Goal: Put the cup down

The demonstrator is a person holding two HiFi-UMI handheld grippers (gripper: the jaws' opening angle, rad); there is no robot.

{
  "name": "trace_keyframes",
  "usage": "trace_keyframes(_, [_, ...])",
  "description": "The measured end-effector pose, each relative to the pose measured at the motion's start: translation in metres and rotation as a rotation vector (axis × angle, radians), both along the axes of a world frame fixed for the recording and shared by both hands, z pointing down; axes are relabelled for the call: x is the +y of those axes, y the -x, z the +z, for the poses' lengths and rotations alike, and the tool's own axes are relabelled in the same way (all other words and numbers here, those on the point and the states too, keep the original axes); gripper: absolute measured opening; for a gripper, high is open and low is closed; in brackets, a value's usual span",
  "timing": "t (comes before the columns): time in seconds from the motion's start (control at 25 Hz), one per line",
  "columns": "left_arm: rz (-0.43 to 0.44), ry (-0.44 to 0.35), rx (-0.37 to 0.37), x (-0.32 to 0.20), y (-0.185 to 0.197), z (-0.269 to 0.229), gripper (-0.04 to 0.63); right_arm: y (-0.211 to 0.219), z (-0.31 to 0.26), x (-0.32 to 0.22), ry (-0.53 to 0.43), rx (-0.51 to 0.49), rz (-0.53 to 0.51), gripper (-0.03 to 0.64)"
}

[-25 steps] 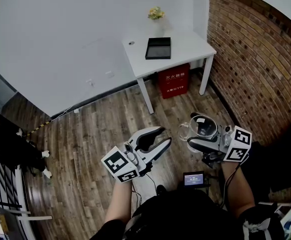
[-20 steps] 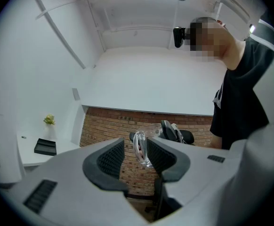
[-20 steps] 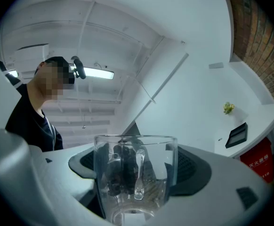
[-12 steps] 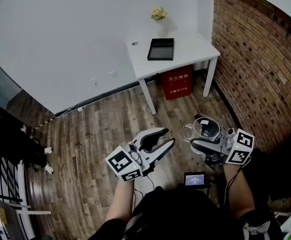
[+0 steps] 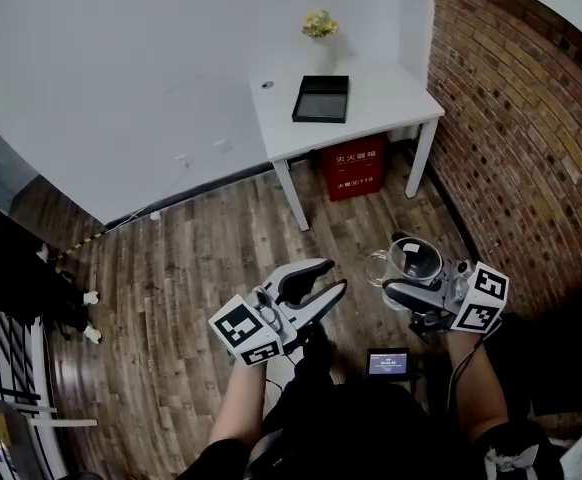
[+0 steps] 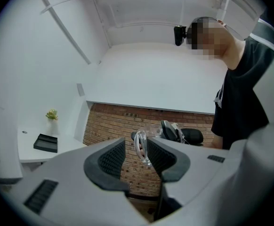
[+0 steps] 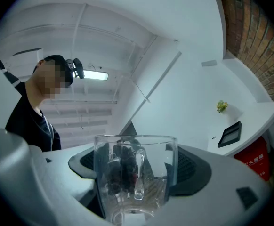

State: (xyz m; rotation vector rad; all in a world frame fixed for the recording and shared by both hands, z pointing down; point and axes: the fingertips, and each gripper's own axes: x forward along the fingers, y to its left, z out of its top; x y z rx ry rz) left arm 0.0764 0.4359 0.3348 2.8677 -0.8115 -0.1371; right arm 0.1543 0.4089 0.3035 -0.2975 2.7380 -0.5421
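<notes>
A clear glass cup (image 5: 416, 258) with a handle is held in the air over the wooden floor, with my right gripper (image 5: 399, 266) shut on it. In the right gripper view the cup (image 7: 134, 178) stands upright between the two dark pads (image 7: 186, 166), its handle facing the camera. My left gripper (image 5: 316, 280) hangs to the left of the cup, open and with nothing in it. Seen from the left gripper (image 6: 137, 157), the cup (image 6: 144, 147) shows through the gap beyond the jaws, apart from them.
A white table (image 5: 391, 93) stands ahead against the white wall, beside a brick wall (image 5: 521, 118). On it lie a black tray (image 5: 321, 98) and a small flower pot (image 5: 319, 23). A red box (image 5: 356, 168) sits under it. A small screen (image 5: 388, 361) is at my waist.
Both grippers keep almost the same places and the cup stays gripped. The head view has drifted slightly, so the table sits a little further right.
</notes>
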Motion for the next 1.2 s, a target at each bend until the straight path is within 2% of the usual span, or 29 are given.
trace_keyframes(0.16, [0.008, 0.004, 0.005, -0.037, 0.011, 0.010, 0.143, 0.009, 0.007, -0.034, 0.008, 0.005, 0.016, 0.426])
trace_keyframes(0.4, [0.032, 0.001, 0.012, -0.121, 0.037, 0.018, 0.143, 0.033, 0.011, -0.111, 0.007, 0.026, 0.051, 0.425])
trace_keyframes(0.76, [0.066, -0.005, 0.034, -0.257, 0.103, 0.008, 0.143, 0.094, -0.005, -0.242, -0.008, 0.030, 0.101, 0.425])
trace_keyframes(0.96, [0.075, 0.005, 0.036, -0.303, 0.135, 0.010, 0.143, 0.123, -0.006, -0.292, 0.006, 0.025, 0.110, 0.425])
trace_keyframes(1.2, [0.074, 0.015, 0.037, -0.345, 0.153, 0.016, 0.143, 0.141, 0.004, -0.332, 0.025, 0.040, 0.110, 0.425])
